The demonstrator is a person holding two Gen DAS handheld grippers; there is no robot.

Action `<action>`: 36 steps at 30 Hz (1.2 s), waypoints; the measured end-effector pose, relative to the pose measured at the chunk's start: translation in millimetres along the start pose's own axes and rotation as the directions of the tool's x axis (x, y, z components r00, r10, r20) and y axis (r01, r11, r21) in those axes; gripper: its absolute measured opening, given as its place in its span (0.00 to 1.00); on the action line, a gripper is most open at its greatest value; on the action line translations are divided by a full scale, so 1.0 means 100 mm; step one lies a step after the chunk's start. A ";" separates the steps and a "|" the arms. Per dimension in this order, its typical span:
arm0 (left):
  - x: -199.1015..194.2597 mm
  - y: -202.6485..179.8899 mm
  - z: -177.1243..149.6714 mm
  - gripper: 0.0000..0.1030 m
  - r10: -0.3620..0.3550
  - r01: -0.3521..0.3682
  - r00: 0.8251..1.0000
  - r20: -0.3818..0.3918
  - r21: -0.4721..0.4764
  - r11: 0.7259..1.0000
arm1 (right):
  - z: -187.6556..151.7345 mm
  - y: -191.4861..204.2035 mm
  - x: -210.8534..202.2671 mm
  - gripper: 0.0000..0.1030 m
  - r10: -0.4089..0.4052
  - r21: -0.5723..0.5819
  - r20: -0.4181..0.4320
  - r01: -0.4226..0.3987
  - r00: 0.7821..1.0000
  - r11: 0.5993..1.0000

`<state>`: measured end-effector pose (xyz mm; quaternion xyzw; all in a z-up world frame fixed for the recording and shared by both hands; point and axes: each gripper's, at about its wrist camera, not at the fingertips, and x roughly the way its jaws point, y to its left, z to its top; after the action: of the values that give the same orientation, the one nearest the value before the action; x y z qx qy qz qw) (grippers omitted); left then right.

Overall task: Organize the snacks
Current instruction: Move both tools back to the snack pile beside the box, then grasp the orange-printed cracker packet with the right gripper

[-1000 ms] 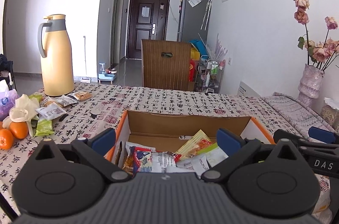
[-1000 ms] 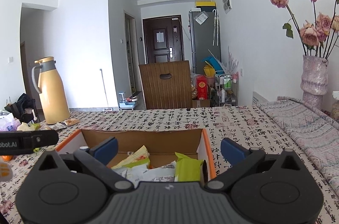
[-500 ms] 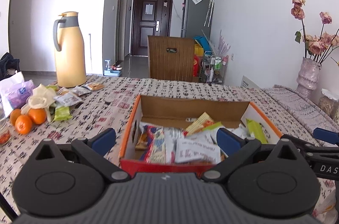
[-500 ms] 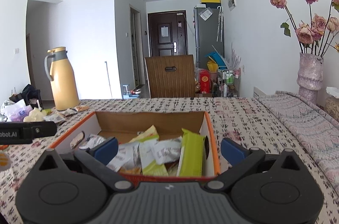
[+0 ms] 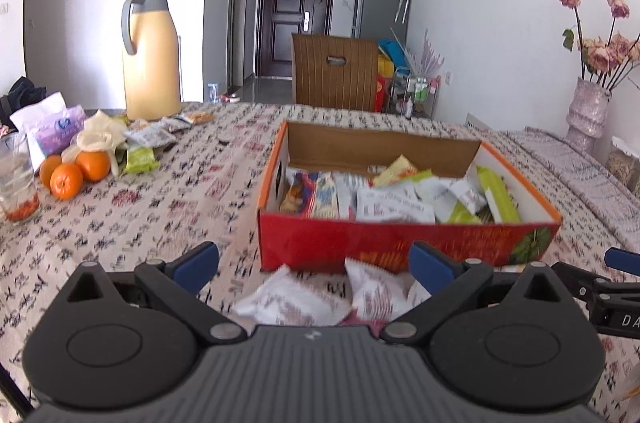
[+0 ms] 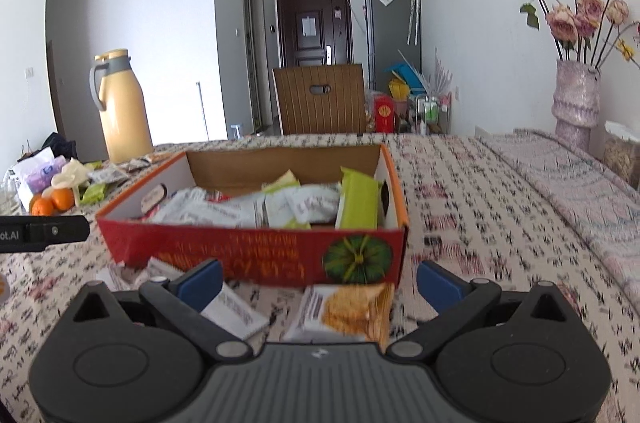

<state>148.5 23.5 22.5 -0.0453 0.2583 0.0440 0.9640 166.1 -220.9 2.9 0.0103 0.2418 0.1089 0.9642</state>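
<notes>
A red cardboard box point(image 5: 404, 243) point(image 6: 256, 255) with an orange rim stands on the patterned tablecloth, filled with several snack packets point(image 5: 394, 205) point(image 6: 296, 205). Loose white packets point(image 5: 296, 297) lie on the cloth in front of the box, between the fingers of my left gripper point(image 5: 316, 263), which is open and holds nothing. My right gripper point(image 6: 320, 281) is open too, over a cracker packet point(image 6: 346, 313) and a white packet point(image 6: 232, 313) near the box's front right corner. More packets point(image 5: 150, 137) lie at the far left by the jug.
A yellow thermos jug point(image 5: 150, 53) stands at the back left, with oranges point(image 5: 74, 173), a tissue pack point(image 5: 56, 129) and a glass point(image 5: 16, 179) nearby. A vase of dried roses point(image 6: 574, 103) is at the right. A wooden chair point(image 6: 320, 99) stands behind the table.
Both grippers have pulled back from over the box toward the near table edge. The box front and loose packets before it have come into view.
</notes>
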 end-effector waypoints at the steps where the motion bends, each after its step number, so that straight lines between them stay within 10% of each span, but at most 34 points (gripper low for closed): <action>1: 0.00 0.01 -0.04 1.00 -0.001 0.001 1.000 -0.010 0.001 1.000 | -0.03 0.00 0.00 1.00 0.001 0.001 -0.009 -0.001 1.000 1.000; 36: 0.11 0.17 -0.20 1.00 0.008 -0.010 0.997 -0.082 -0.025 1.000 | -0.12 -0.11 1.01 1.00 -0.119 -0.005 -0.270 0.122 0.955 0.992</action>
<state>146.7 39.0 -1.4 -0.0581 0.2974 0.0498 0.9517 249.1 -209.9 -55.4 -0.0135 0.3718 0.0488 0.9269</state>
